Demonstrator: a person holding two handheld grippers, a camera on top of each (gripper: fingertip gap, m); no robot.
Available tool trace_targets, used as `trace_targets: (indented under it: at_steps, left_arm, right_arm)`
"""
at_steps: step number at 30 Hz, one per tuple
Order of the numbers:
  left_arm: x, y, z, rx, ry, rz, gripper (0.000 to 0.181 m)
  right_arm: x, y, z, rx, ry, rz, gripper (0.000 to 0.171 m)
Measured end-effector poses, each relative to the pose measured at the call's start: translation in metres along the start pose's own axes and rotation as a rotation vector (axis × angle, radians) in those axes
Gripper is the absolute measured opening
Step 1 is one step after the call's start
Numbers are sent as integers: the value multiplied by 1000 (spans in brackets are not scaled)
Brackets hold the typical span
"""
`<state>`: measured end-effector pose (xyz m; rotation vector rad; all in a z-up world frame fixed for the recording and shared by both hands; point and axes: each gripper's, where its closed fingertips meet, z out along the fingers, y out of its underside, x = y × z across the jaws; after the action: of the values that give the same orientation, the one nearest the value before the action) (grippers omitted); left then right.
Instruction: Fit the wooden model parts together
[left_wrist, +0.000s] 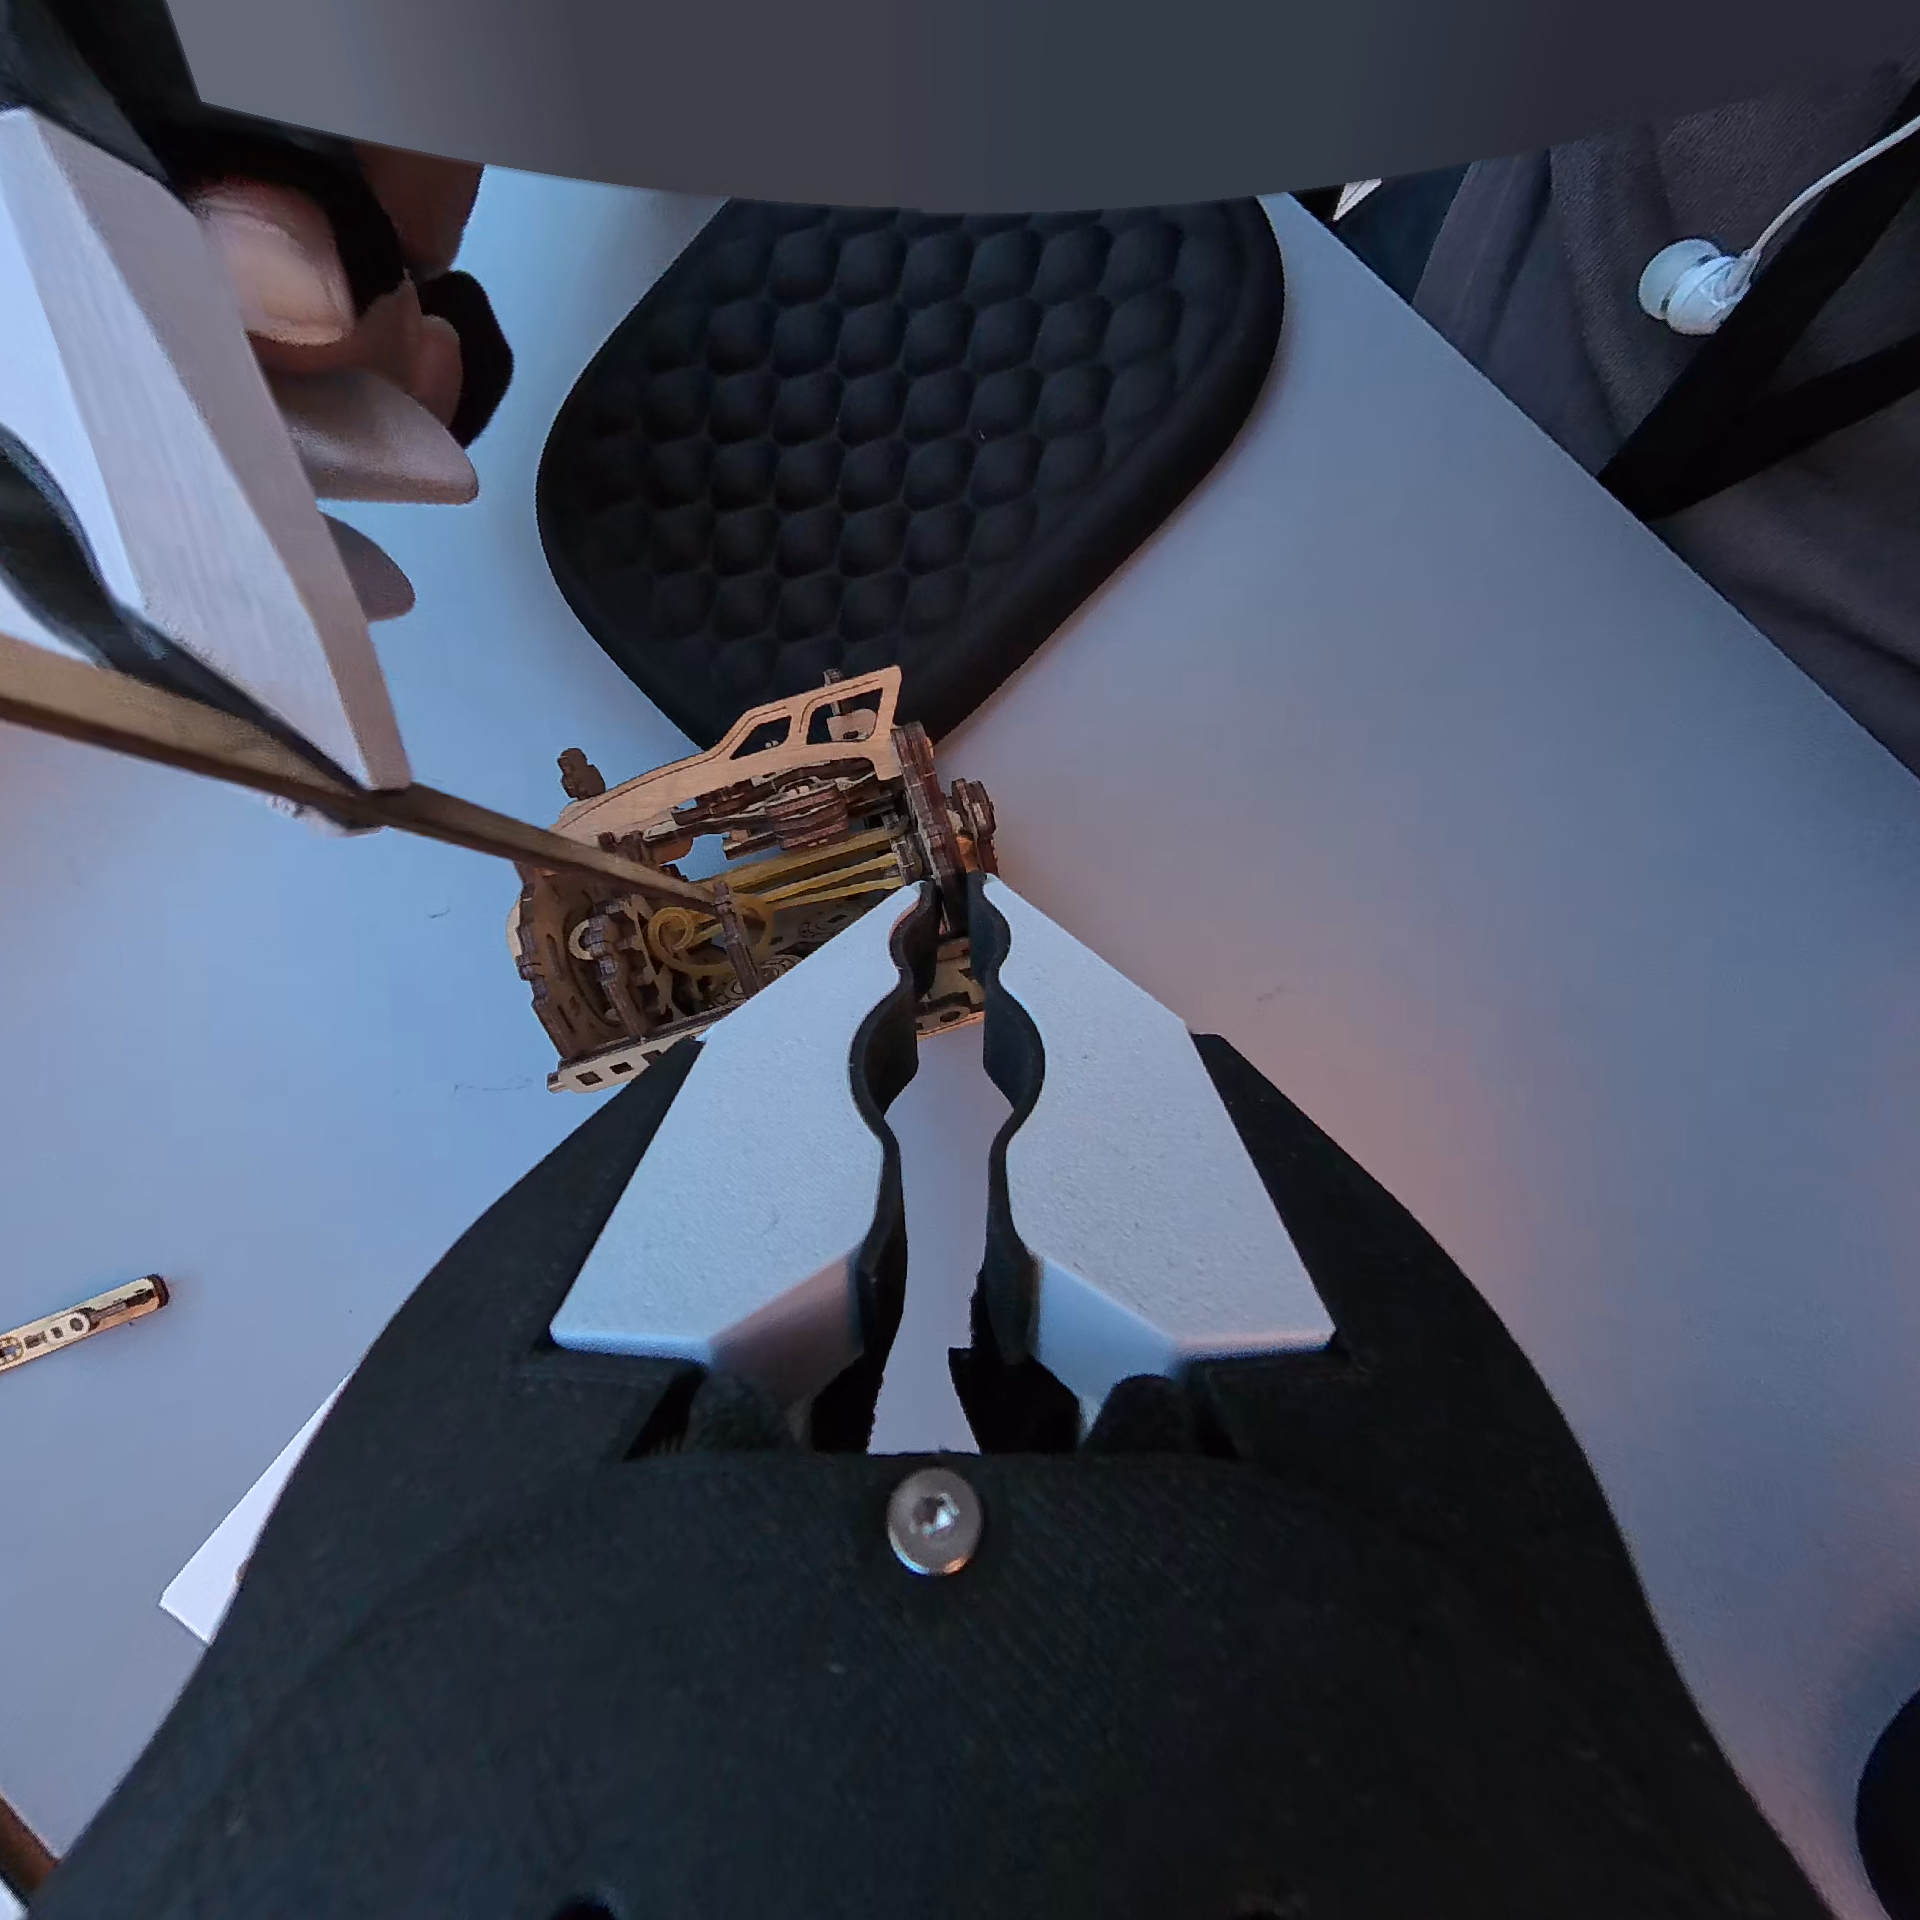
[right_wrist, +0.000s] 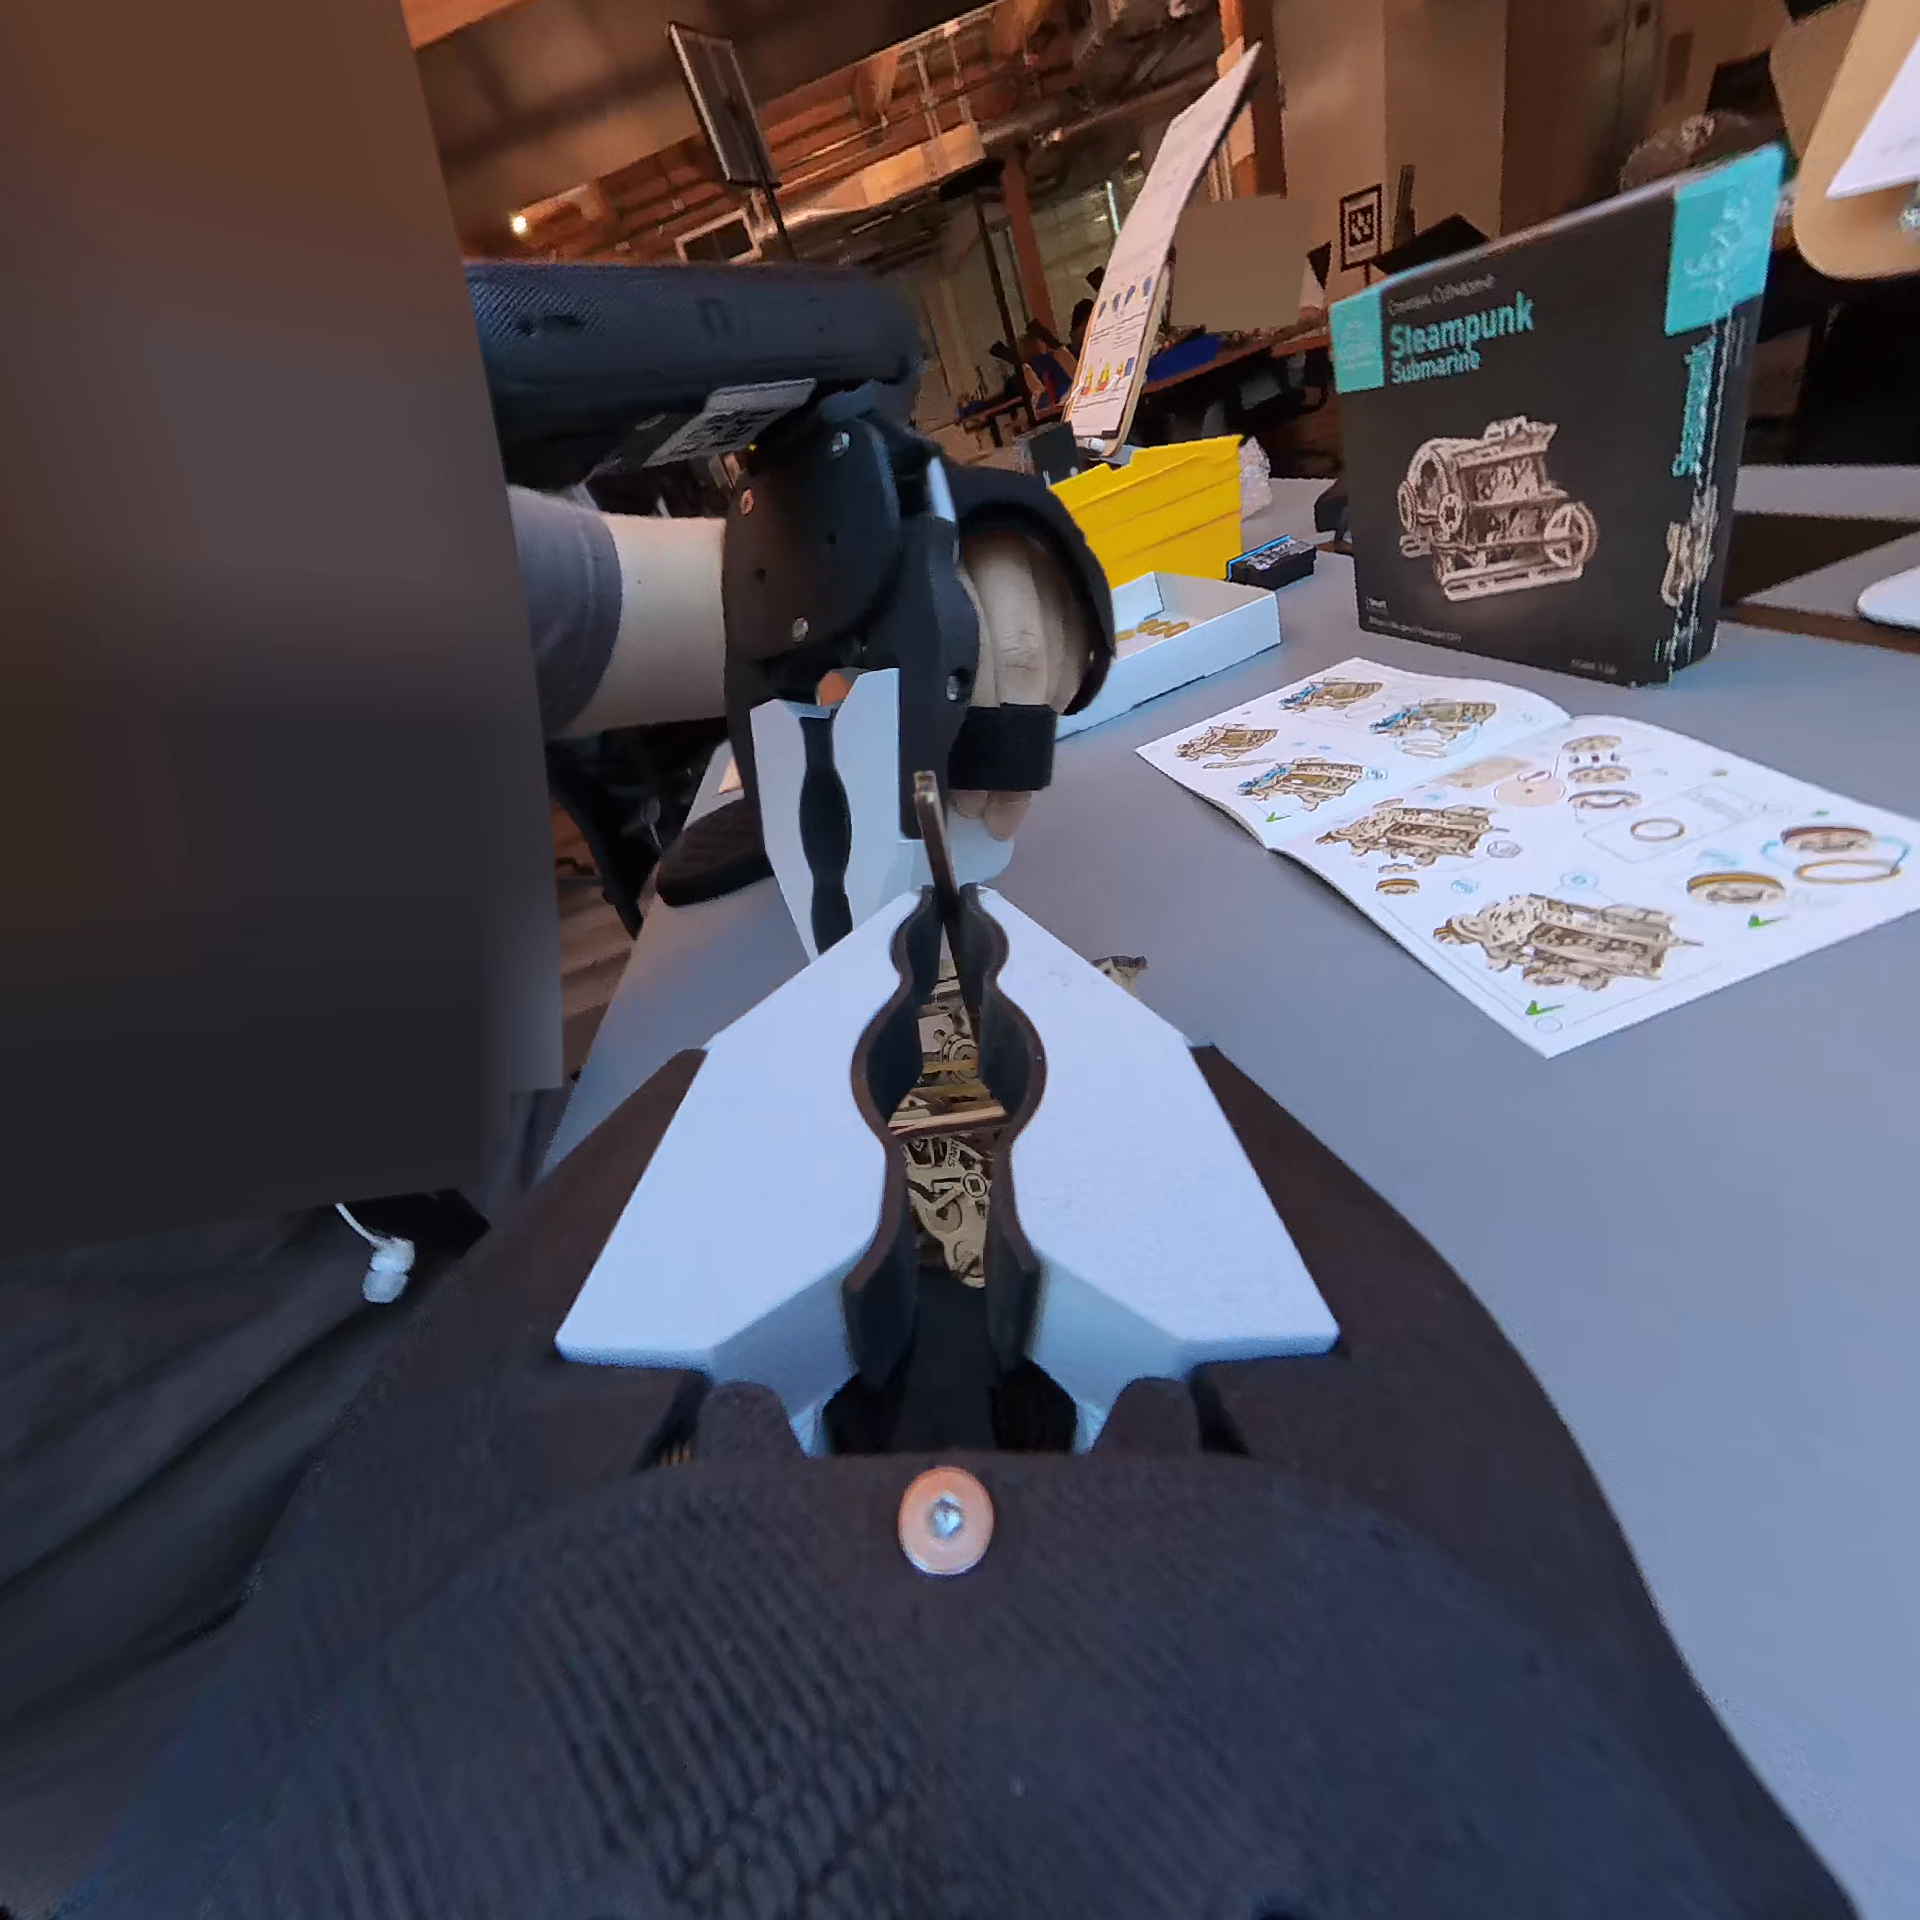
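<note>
The half-built wooden model (left_wrist: 748, 883), with gears and yellow rubber bands, stands on the grey table (left_wrist: 1403, 831). My left gripper (left_wrist: 951, 899) is shut on the model's right end, by a gear-like disc. My right gripper (left_wrist: 364, 795) comes in from the upper left, shut on a thin dark wooden strip (left_wrist: 468, 826) whose tip reaches into the model's middle. In the right wrist view the right gripper (right_wrist: 945, 909) pinches the strip (right_wrist: 935, 831), the model (right_wrist: 945, 1164) shows through the gap between its fingers, and the left gripper (right_wrist: 831, 883) stands just beyond.
A black honeycomb seat cushion (left_wrist: 904, 447) lies past the table edge. A small loose wooden part (left_wrist: 83, 1320) and a white sheet (left_wrist: 239, 1548) lie at the left. An open instruction booklet (right_wrist: 1538, 862), the kit box (right_wrist: 1538, 447), a white tray (right_wrist: 1174, 634) and a yellow bin (right_wrist: 1153, 509) sit farther off. The gap from one gripper's tips to the other's is roughly 9 cm.
</note>
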<state>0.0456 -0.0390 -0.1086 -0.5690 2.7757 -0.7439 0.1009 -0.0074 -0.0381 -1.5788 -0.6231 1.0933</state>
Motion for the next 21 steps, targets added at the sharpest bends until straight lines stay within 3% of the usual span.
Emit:
trace_targets:
  at_steps: [8, 17, 21]
  left_arm:
    - [0, 0, 0, -1, 0, -2, 3]
    - [-3, 2, -1, -1, -16, -15, 3]
    - [-4, 2, -1, -4, -26, -15, 3]
  right_arm:
    - [17, 12, -3, 20, 3, 297, 0]
    - [9, 15, -6, 52, -28, 390, 0]
    - [3, 17, -4, 49, 47, 316, 0]
